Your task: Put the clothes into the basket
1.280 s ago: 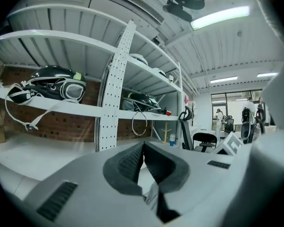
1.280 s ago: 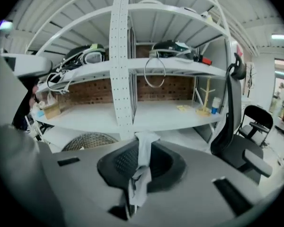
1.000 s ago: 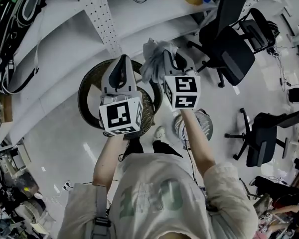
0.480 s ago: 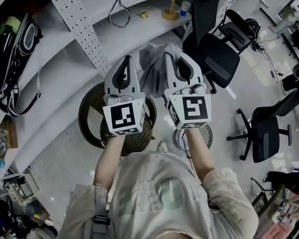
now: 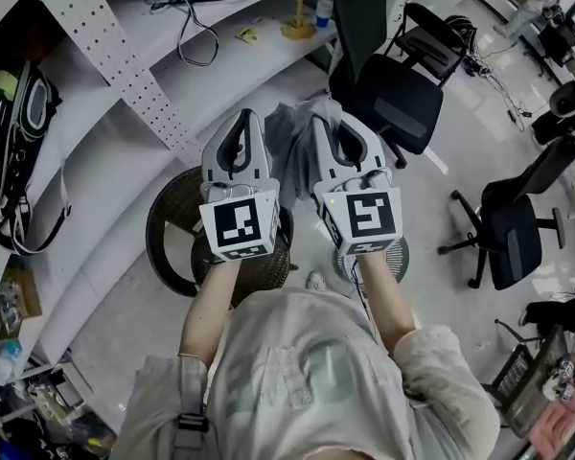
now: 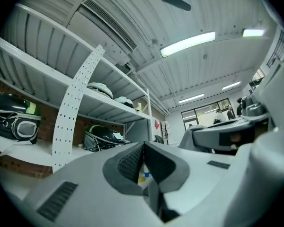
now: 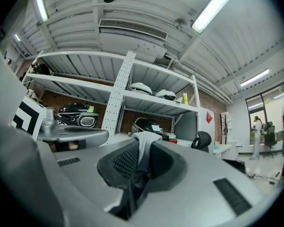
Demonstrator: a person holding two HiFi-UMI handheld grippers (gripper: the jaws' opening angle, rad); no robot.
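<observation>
In the head view a grey garment hangs between the two grippers, held up in front of the person. My right gripper is shut on it; in the right gripper view the cloth is pinched between the dark pads of the right gripper and droops behind them. Close on its left, my left gripper is level with it. In the left gripper view the left gripper has its pads together with no cloth between them. The dark round woven basket stands on the floor below the left hand, partly hidden by the grippers.
White shelves with a perforated upright run along the left, holding helmets and bags. Black office chairs stand ahead and at the right. A small round wire object sits on the floor by the right forearm.
Both grippers have risen together and moved forward over the basket, the right one carrying the grey garment up with it. The jaws look unchanged.
</observation>
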